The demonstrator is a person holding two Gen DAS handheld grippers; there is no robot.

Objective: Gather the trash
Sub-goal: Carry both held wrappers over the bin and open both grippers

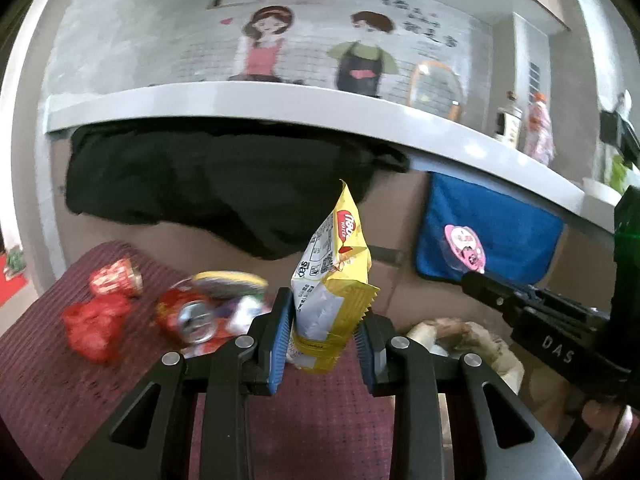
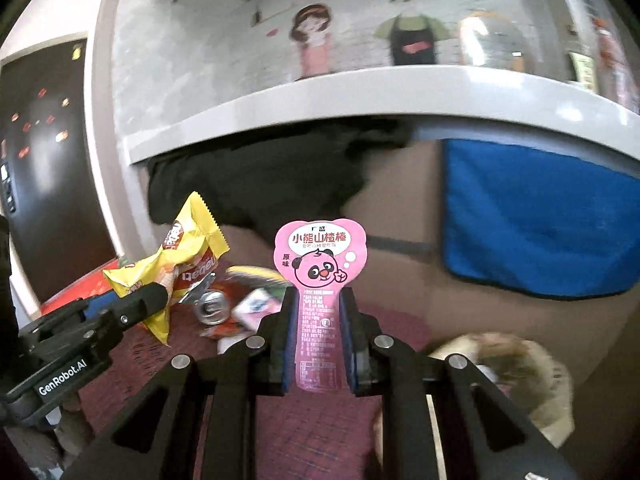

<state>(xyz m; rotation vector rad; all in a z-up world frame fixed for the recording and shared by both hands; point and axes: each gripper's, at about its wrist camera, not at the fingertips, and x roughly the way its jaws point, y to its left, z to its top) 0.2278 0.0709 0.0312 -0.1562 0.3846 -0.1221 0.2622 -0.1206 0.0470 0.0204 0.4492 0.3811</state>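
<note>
The left gripper (image 1: 324, 336) is clamped on a yellow snack wrapper (image 1: 332, 280), its blue pads pressing the lower part of the packet from both sides. The wrapper stands nearly upright, long axis vertical, its crimped top corner pointing up and leaning slightly back toward the grey counter (image 1: 240, 100). The right gripper (image 2: 318, 340) pinches a pink panda-print wrapper (image 2: 320, 280) by its narrow stem; this one also stands on end, long axis vertical, with the broad heart-shaped head uppermost and the printed face turned toward the camera. Both pieces are held up in the air above a dark red mat (image 1: 60, 380). On that mat, left of the yellow packet, lie a crushed can (image 1: 196, 320), crumpled red wrappers (image 1: 96, 320) and a few more blurred scraps bunched together. Behind hang a black cloth (image 1: 200, 192) and a blue cloth (image 1: 500, 232) under the counter's edge. A fluffy beige thing (image 2: 520, 368) sits low at the right; I cannot tell what it is.
</note>
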